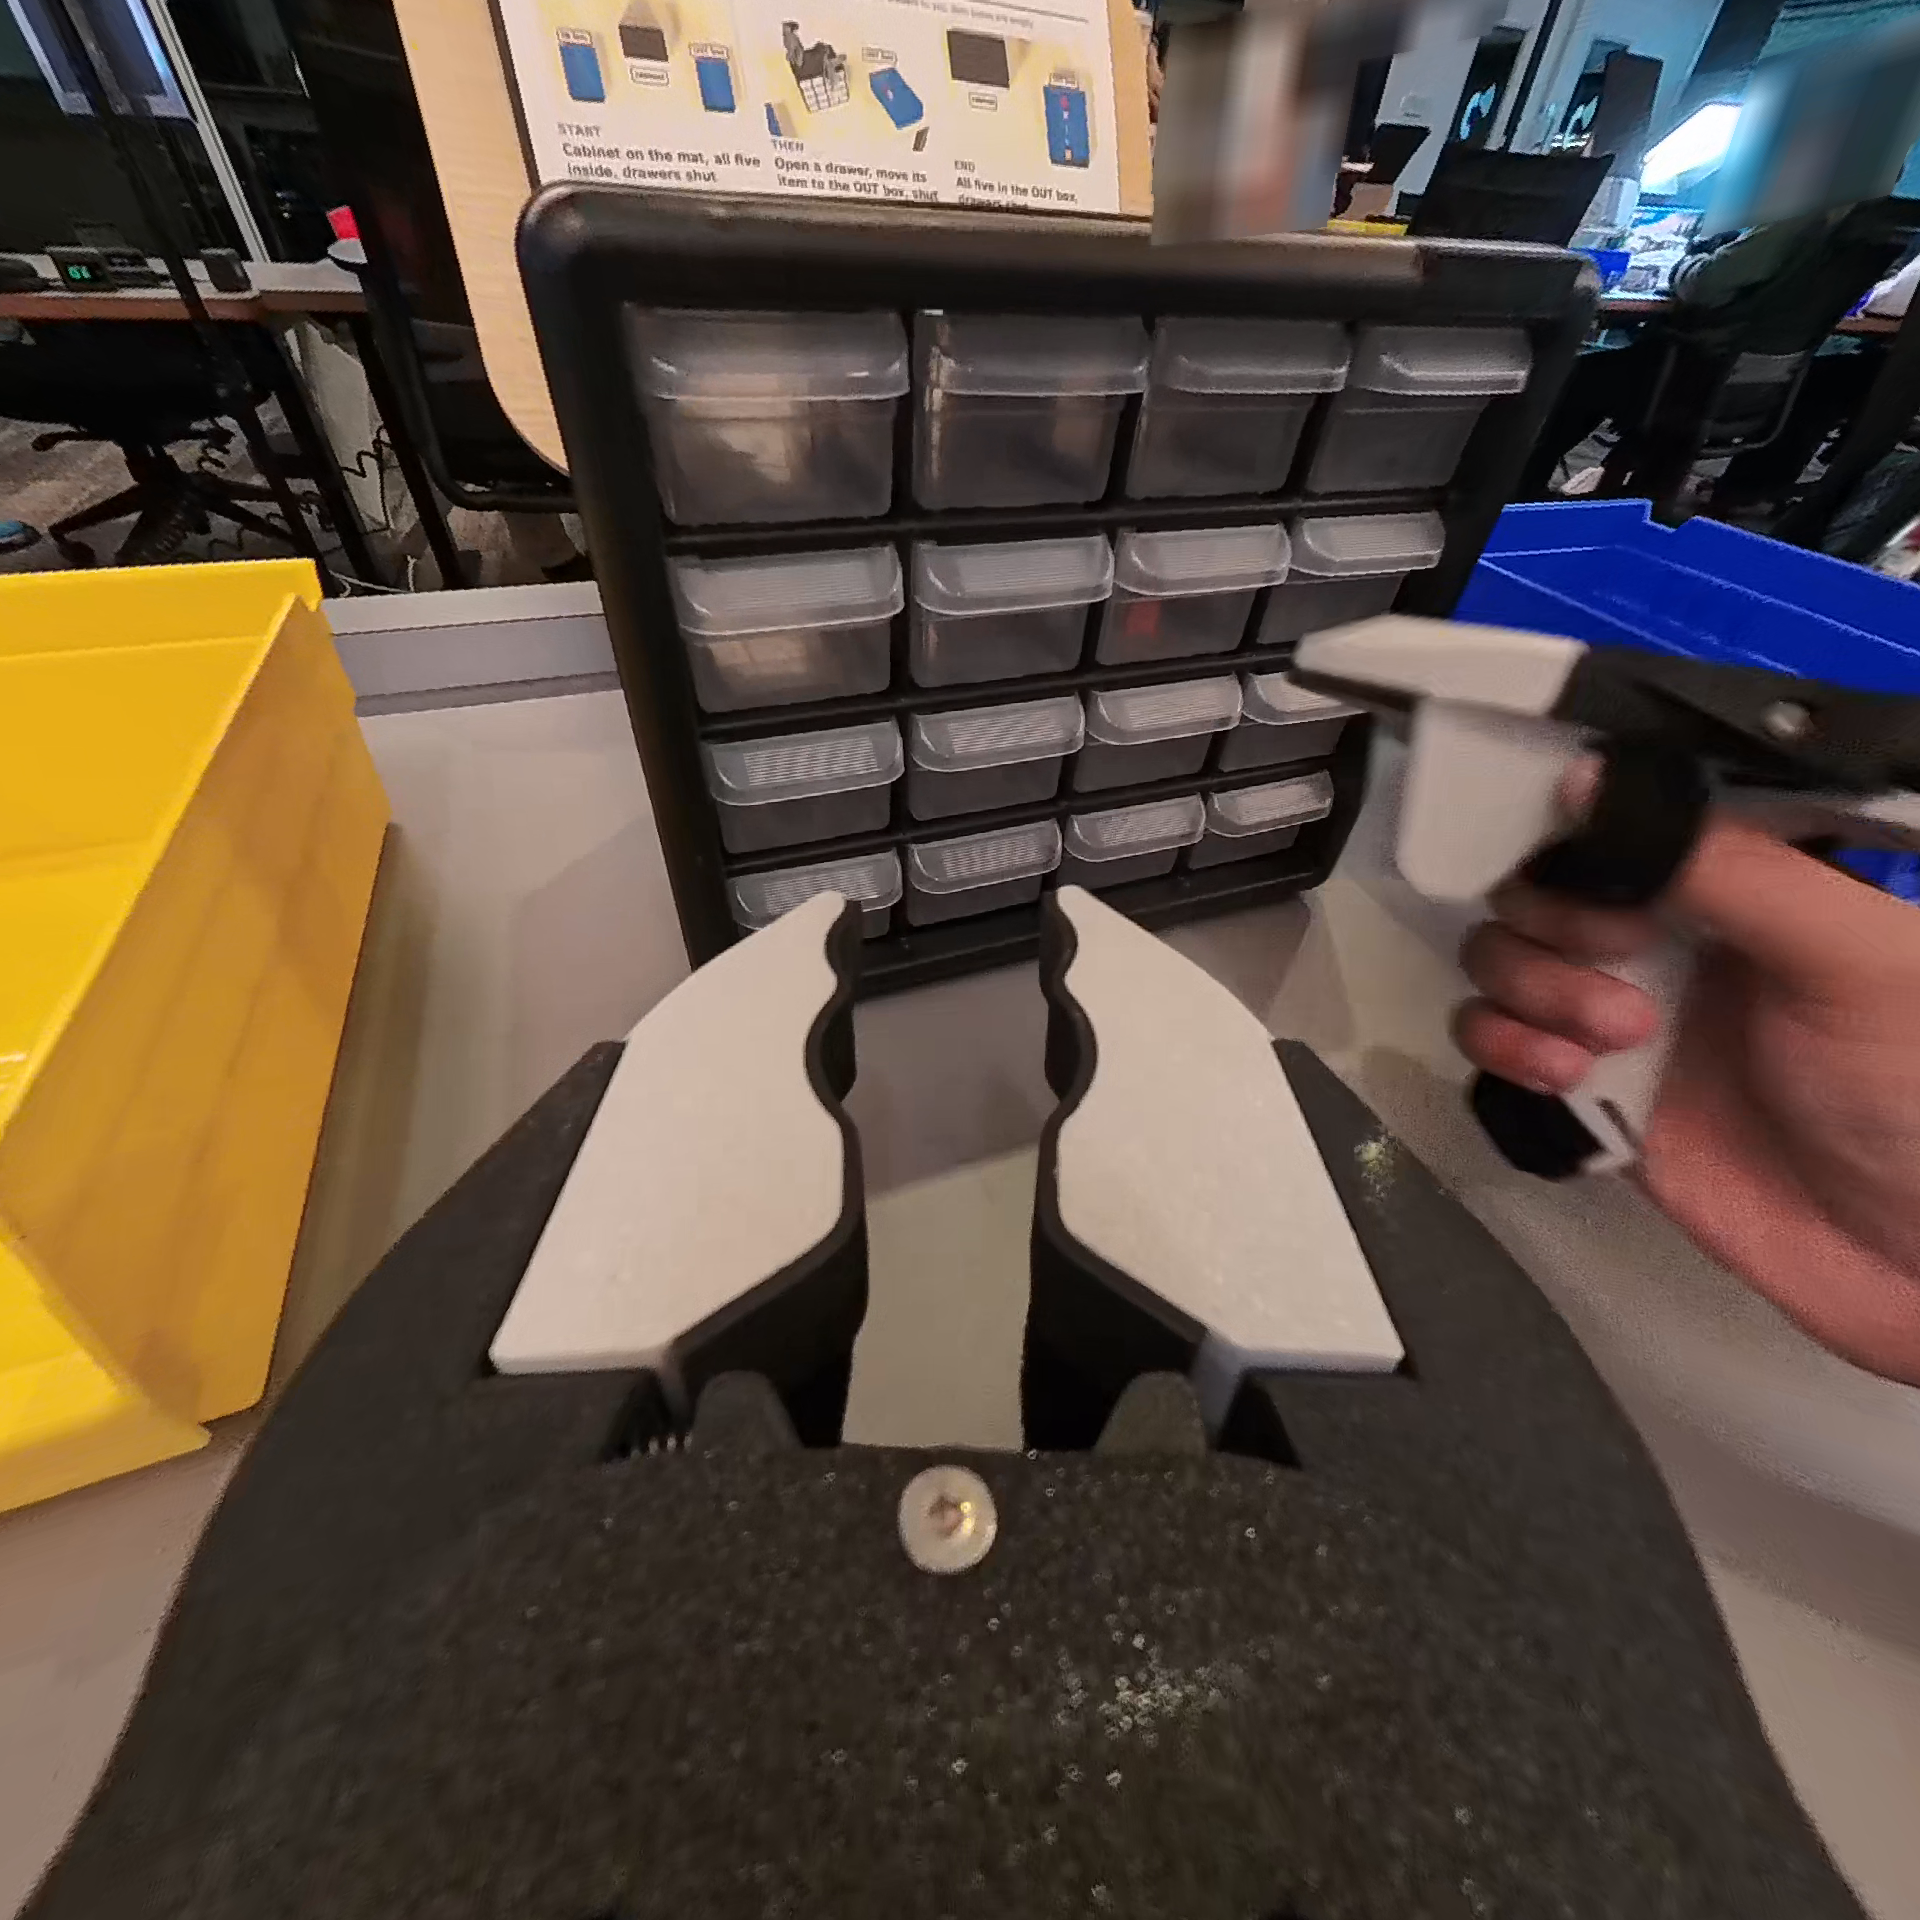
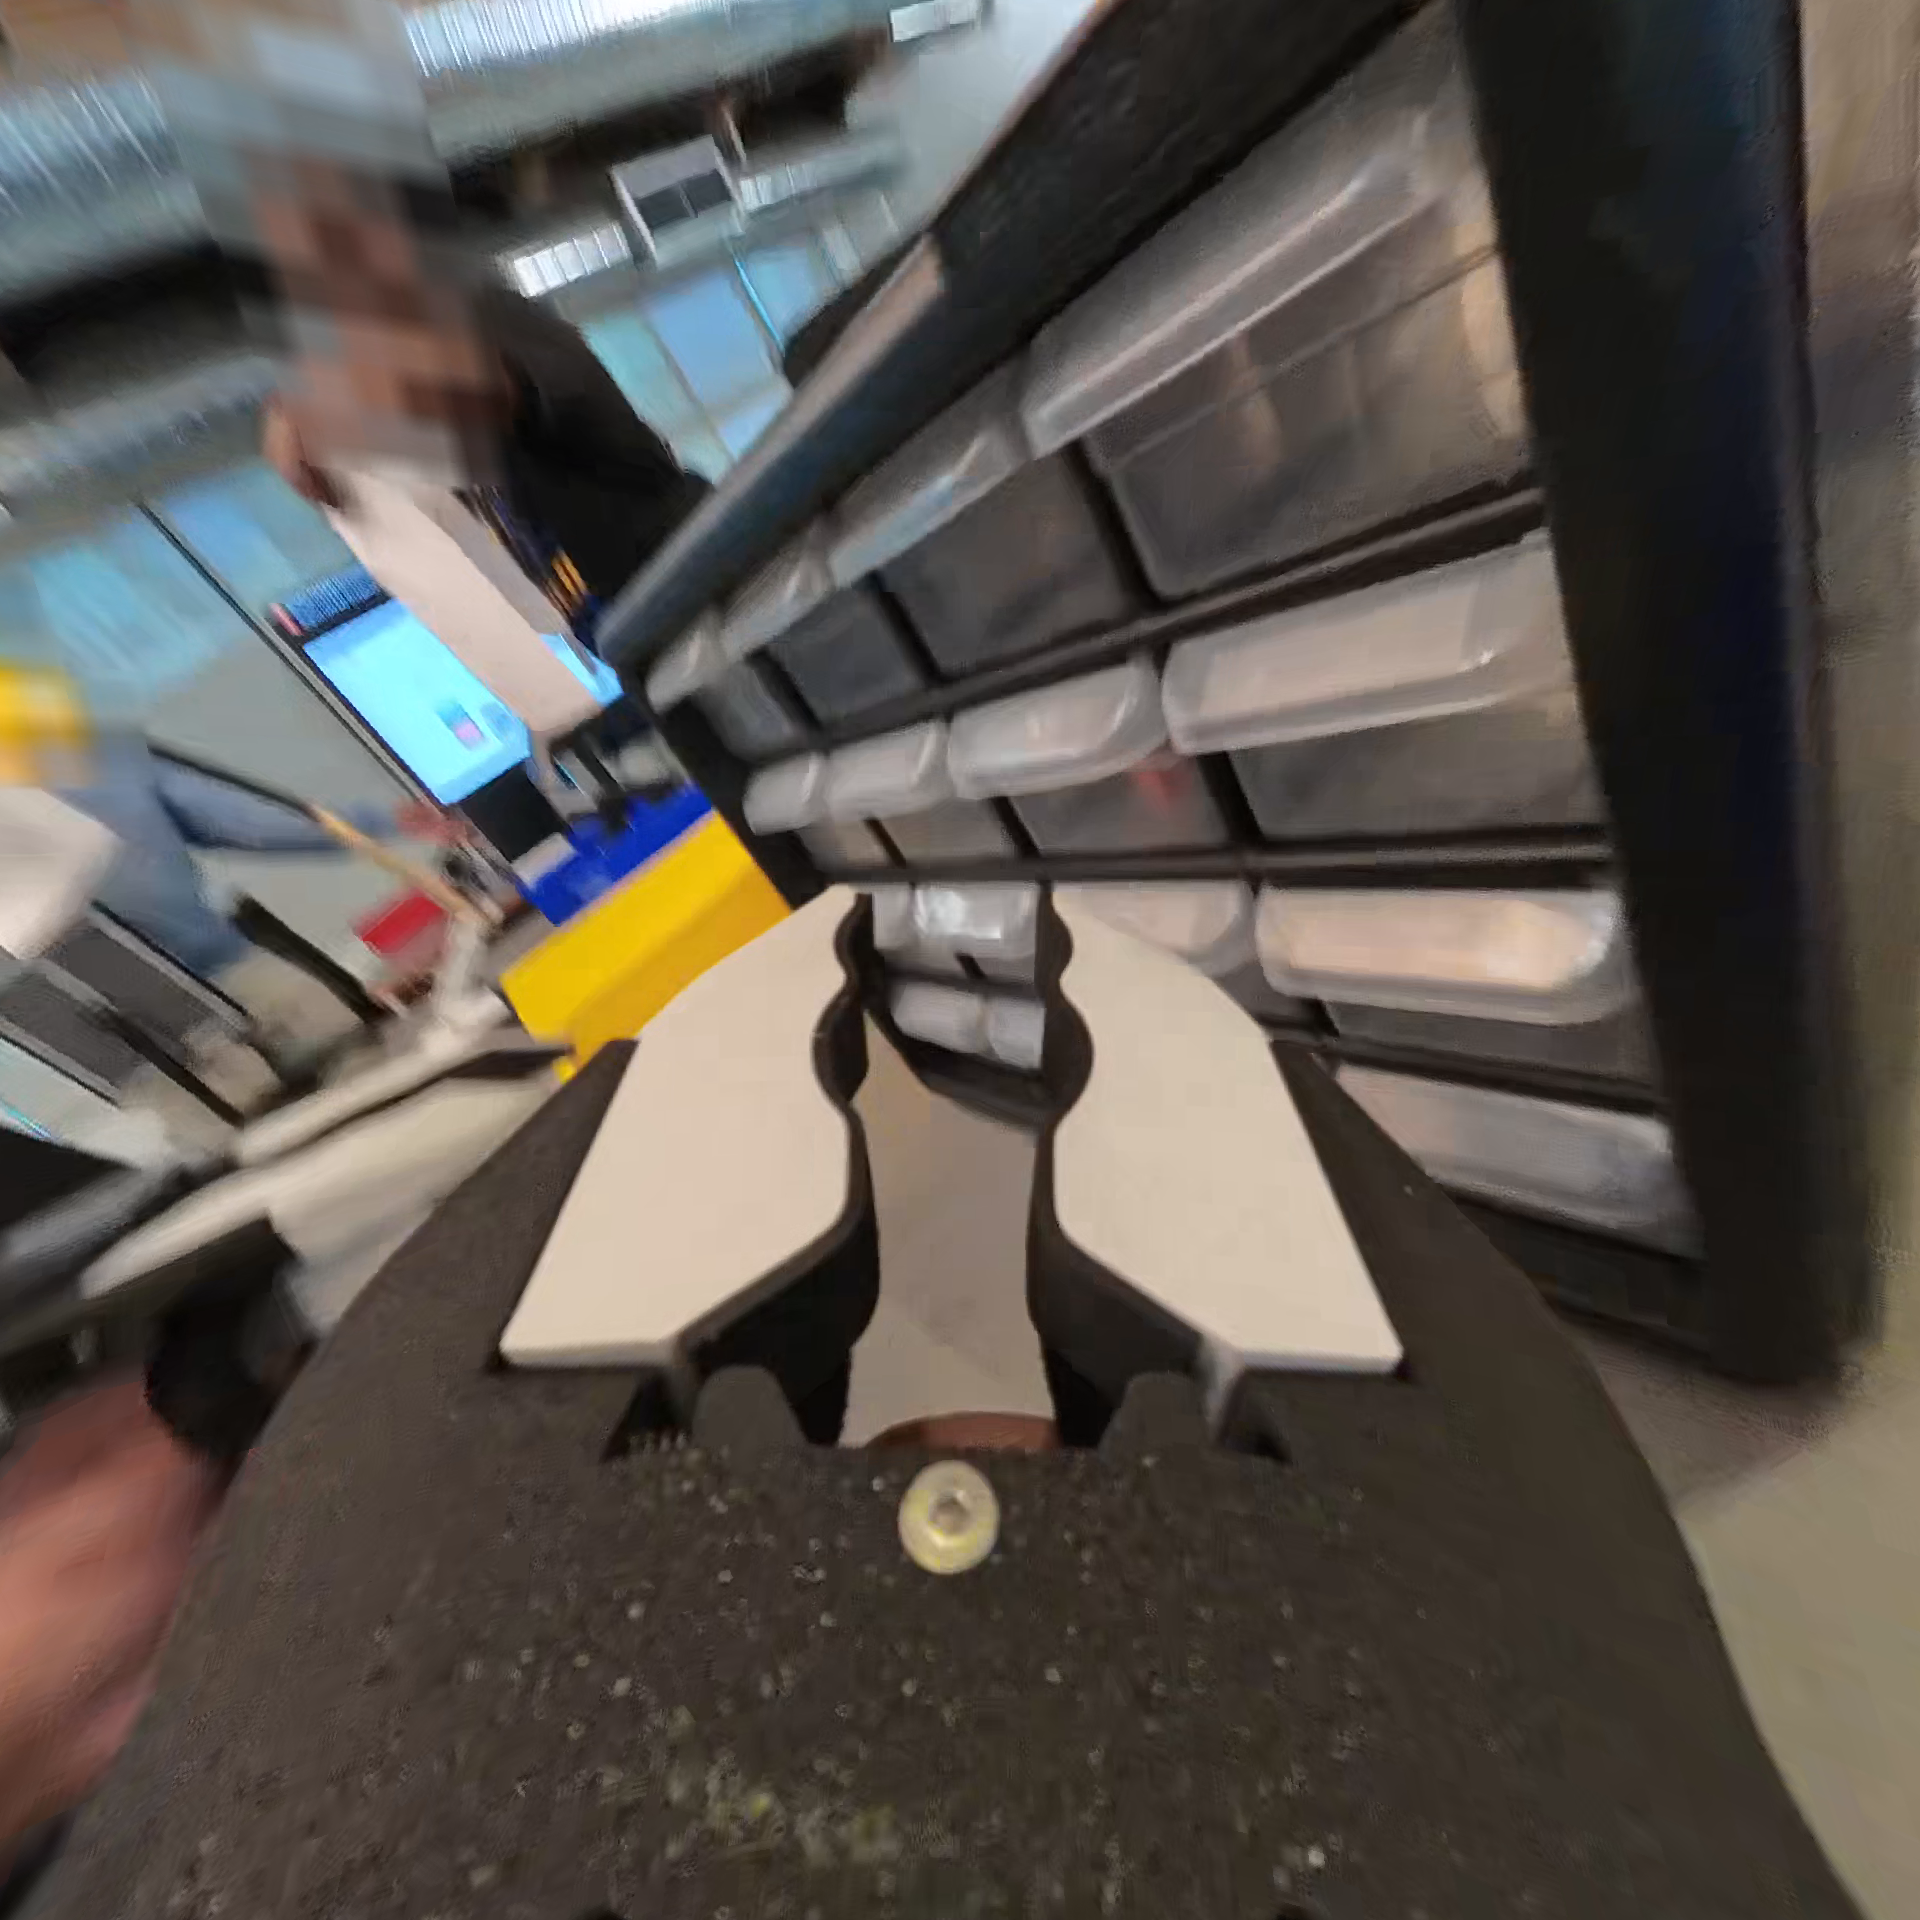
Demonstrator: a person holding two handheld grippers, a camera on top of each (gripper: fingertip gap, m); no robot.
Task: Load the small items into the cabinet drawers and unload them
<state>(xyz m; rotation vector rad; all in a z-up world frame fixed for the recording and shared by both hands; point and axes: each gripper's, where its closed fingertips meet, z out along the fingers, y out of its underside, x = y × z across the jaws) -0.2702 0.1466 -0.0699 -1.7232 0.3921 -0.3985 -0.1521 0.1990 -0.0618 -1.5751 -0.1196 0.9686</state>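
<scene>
While drawers all sit shut, cabinet [image 1: 1018, 582] upright mid-desk; left tool [image 1: 948, 935] before its base, parted, empty; right tool [image 2: 954, 940] off its right flank, parted, empty, likely approaching drawer.

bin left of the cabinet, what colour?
Yellow. The bin sits left of the cabinet; clearest in the left wrist view.

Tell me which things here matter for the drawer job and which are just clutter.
Job: drawer cabinet, yellow bin, blue bin, left gripper, right gripper.
Clutter: instruction poster, office chair, desk behind.
</scene>
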